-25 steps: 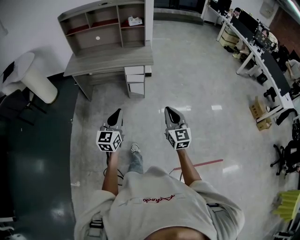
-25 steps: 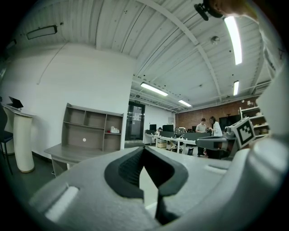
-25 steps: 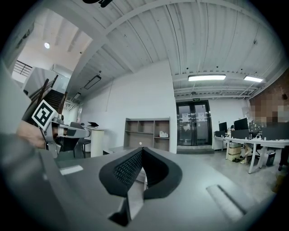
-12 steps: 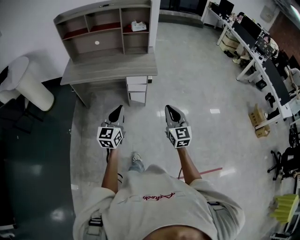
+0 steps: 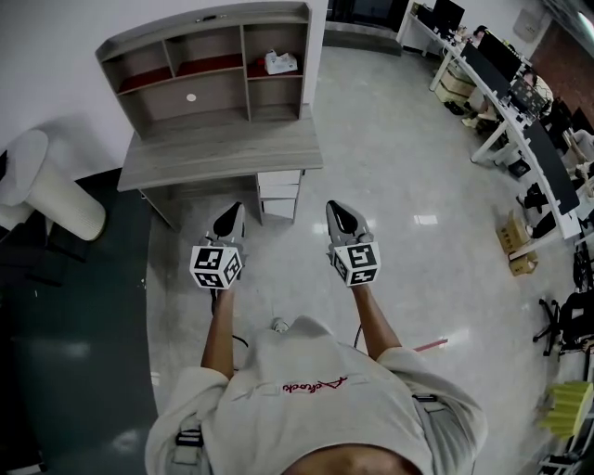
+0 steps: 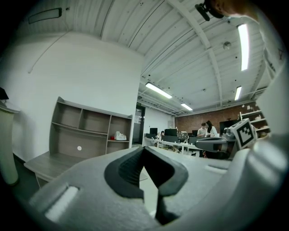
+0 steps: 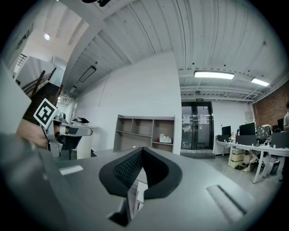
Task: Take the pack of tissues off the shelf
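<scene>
From the head view, we stood on open grey floor [image 5: 399,176], which ran wide to the right as far as a row of office desks [image 5: 506,102] well away. The front edge of the bench [image 5: 223,153] lay ahead, with a white drawer unit [image 5: 278,190] under its right end. The shelf [image 5: 204,20] stood along the back of the bench, and the pack of tissues [image 5: 280,62] sat in its upper right compartment. We held the left tongs [image 5: 234,211] and the right tongs [image 5: 336,211] side by side and apart, both pointing toward the bench and well short of the pack. In the left gripper view, the left tongs were closed tip to tip with nothing between them, and the pack showed far off on the shelf. In the right gripper view, the right tongs were likewise closed and empty.
</scene>
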### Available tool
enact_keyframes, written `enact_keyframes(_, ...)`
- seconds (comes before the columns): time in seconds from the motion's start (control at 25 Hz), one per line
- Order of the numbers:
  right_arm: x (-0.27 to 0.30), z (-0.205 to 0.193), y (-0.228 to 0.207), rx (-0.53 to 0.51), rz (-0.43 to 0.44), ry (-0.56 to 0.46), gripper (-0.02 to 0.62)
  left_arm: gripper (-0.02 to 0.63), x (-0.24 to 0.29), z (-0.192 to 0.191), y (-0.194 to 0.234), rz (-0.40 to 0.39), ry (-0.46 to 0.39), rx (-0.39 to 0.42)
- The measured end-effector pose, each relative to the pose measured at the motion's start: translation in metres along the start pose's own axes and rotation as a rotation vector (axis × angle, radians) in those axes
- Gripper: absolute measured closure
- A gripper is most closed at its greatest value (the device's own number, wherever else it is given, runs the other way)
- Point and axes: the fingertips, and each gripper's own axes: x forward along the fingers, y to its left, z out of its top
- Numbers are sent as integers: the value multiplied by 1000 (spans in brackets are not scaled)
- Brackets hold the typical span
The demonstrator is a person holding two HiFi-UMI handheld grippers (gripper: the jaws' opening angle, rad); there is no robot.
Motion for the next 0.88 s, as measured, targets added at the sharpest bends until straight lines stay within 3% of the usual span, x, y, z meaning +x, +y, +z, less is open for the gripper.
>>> enact_keyframes(0.32, 57, -9, -7, 0, -19, 20, 589, 607, 41, -7, 46, -16, 11, -14)
enact_keyframes(0.88, 96, -36, -27, 31, -48, 49, 589, 607, 88, -27, 69, -43, 51, -24)
